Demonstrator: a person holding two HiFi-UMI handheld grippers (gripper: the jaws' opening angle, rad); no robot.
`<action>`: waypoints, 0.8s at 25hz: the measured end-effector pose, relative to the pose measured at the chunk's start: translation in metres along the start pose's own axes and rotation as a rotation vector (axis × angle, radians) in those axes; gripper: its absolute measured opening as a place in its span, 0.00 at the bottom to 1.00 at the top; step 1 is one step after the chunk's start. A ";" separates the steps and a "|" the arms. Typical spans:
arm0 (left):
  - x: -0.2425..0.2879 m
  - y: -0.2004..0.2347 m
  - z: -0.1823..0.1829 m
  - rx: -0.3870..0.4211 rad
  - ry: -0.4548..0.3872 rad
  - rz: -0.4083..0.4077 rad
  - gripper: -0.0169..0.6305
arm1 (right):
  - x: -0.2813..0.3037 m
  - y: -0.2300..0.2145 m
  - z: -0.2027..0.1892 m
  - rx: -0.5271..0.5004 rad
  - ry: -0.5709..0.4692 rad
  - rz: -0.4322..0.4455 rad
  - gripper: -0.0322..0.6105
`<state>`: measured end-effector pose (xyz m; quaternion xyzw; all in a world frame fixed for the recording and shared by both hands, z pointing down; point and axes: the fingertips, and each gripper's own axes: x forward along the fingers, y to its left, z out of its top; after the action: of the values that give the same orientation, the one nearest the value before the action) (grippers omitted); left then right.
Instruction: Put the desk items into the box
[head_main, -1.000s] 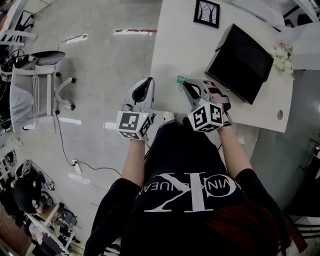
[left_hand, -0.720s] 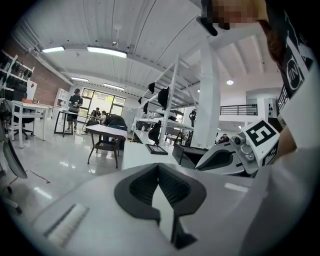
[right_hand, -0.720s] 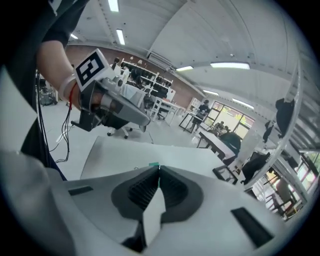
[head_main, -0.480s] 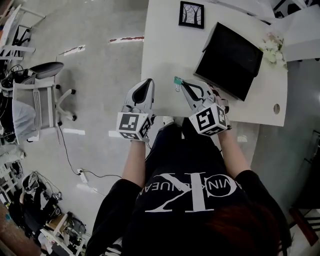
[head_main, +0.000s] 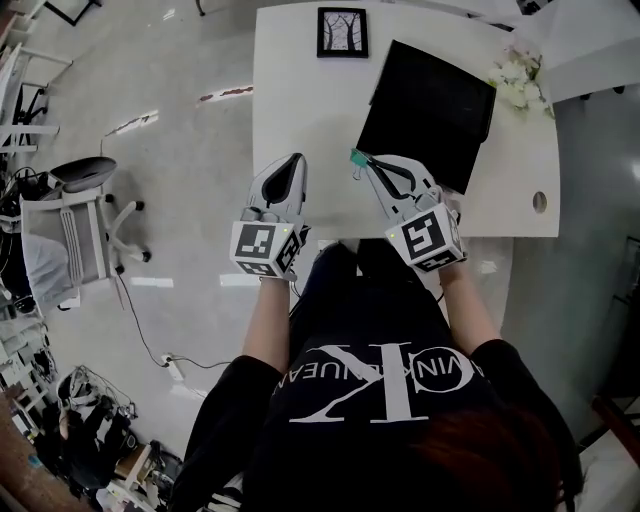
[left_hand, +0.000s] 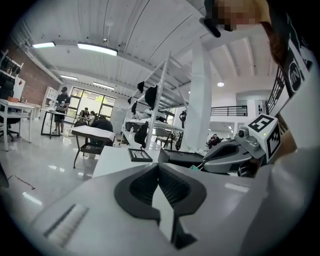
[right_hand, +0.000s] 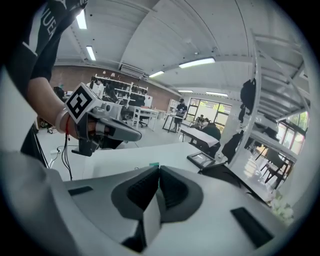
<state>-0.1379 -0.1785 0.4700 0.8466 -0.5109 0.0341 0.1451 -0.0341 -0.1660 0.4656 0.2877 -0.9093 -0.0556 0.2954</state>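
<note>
Step in hand: I'm carrying a desk item to the box. My right gripper (head_main: 366, 166) is clenched on a small green clip (head_main: 356, 160); in the right gripper view its jaws meet with the green bit pinched at the tips. The clip is held above the desk (head_main: 300, 110), just beside the near left corner of the black box (head_main: 430, 105), not yet over it. My left gripper (head_main: 295, 165) is pressed closed with nothing in it, well left of the box.

Other items: a picture frame (head_main: 342, 31) just left of the box's far corner, and flowers (head_main: 515, 75) at the box's right corner.

Next move, I reckon: shift the clip right over the box, then part the jaws. Can't tell if the box is open from here.

Versus a second ago: the clip was clearly apart from the box, now it's at the corner. Left gripper is unchanged and stays closed.
</note>
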 end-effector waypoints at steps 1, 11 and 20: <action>0.004 -0.003 0.001 0.003 0.000 -0.007 0.04 | -0.003 -0.004 -0.002 0.008 0.001 -0.009 0.08; 0.033 -0.025 0.009 0.015 0.008 -0.057 0.04 | -0.029 -0.042 -0.026 0.070 0.033 -0.083 0.08; 0.049 -0.032 0.016 -0.006 0.000 -0.075 0.04 | -0.036 -0.060 -0.051 0.112 0.099 -0.106 0.08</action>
<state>-0.0882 -0.2115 0.4585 0.8646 -0.4791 0.0270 0.1487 0.0481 -0.1923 0.4726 0.3539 -0.8788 -0.0061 0.3200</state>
